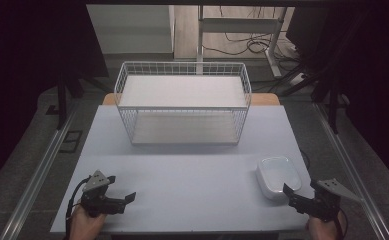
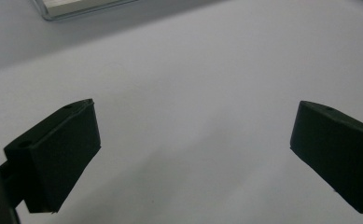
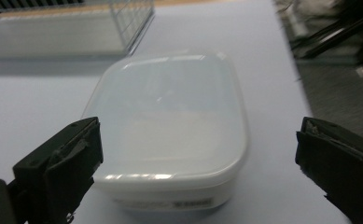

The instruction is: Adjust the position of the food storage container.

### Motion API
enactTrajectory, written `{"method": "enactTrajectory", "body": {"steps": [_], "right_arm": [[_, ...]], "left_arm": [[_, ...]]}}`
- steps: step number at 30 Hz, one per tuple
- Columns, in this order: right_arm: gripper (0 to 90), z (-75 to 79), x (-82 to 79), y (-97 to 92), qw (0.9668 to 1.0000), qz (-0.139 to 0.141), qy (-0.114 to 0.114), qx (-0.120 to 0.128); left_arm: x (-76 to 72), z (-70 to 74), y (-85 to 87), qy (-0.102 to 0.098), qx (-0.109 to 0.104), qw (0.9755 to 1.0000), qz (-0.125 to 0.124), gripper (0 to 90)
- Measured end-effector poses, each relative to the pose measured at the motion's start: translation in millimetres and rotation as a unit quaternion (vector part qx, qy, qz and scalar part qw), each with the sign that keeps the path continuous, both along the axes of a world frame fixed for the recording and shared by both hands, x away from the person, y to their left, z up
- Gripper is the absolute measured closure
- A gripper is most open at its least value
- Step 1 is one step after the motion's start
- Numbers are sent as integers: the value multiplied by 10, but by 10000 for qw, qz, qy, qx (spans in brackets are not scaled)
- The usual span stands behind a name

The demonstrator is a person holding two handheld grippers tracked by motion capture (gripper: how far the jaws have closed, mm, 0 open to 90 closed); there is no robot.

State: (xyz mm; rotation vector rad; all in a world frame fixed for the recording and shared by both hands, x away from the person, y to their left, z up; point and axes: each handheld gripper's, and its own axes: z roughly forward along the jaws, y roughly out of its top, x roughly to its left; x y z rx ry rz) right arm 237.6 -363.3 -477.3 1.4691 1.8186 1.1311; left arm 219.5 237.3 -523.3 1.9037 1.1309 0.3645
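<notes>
The right gripper (image 3: 198,163) gaped wide just short of the lidded container (image 3: 170,126); straddling its 2 sides squarely seemed wise. The left gripper (image 2: 193,154) gaped empty.

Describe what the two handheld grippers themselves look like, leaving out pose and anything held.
The left gripper and the right gripper are matte black, each topped by a grey three-cornered plate with small holes. A black cable loops from the left one. The jaws are flat black blocks; the right gripper's pads look scuffed and grey at the edges. No sleeves are visible.
</notes>
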Motion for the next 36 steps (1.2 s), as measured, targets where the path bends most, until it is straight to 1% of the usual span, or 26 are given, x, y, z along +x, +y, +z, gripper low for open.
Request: {"method": "enactTrajectory", "body": {"steps": [2, 4, 5, 7, 9, 13, 14, 18, 20, 22, 24, 26, 28, 30, 31, 32, 33, 34, 36], "right_arm": [[11, -16, 24, 35, 9999, 84, 20, -82], [11, -9, 31, 74, 9997, 158, -63, -200], [11, -2, 33, 93, 9994, 182, -149, -240], [10, 6, 41, 115, 9992, 185, -242, -264], [10, 23, 39, 123, 9989, 164, -335, -281], [4, 65, 25, 121, 9989, 133, -313, -318], [3, 69, 23, 121, 9990, 67, -287, -340], [0, 60, 18, 135, 9983, -86, -224, -535], [0, 59, 21, 148, 9988, 7, -172, -469], [0, 65, 21, 162, 9984, 38, -181, -535], [0, 88, 21, 165, 9986, 90, -196, -474], [0, 128, 30, 168, 9986, 160, -177, -469], [0, 156, 52, 162, 9989, 212, -115, -414], [0, 182, 87, 141, 9993, 129, -78, -353], [0, 189, 101, 129, 9996, 96, -9, -278], [0, 196, 130, 100, 9998, 70, 116, -128], [8, 198, 144, 84, 9999, 21, 153, -54], [33, 203, 166, 63, 9998, -85, 153, -40], [78, 215, 203, 34, 9996, -125, 244, -35]], "left_arm": [[8, -11, -20, 32, 32, 10000, -35, 9], [14, -17, -33, 15, 60, 10000, -69, 9], [16, -17, -36, -11, 38, 9999, -95, 9], [17, -12, -37, -59, 2, 9999, -125, 8], [20, -16, -35, -56, -10, 9999, -147, 8], [24, -21, -25, -39, 14, 9999, -149, 8], [23, -18, -15, -50, -24, 9999, -124, 8], [25, -16, 4, -46, -76, 9999, -101, 8], [24, -15, 5, -43, -83, 9999, -105, 8], [27, -19, 6, -18, -67, 9999, -98, 7], [31, -22, 7, -4, -54, 9999, -90, 7], [34, -22, 8, -2, -64, 9999, -95, 8], [36, -23, 3, -3, -60, 9999, -93, 8], [39, -24, -2, 1, -44, 10000, -83, 8], [41, -24, -6, 5, -39, 10000, -90, 8], [42, -25, -8, 6, -30, 9999, -96, 8], [44, -27, -12, 25, -21, 10000, -94, 8], [45, -29, -14, 30, -20, 10000, -91, 8], [48, -30, -12, 43, -17, 10000, -84, 8]]}}
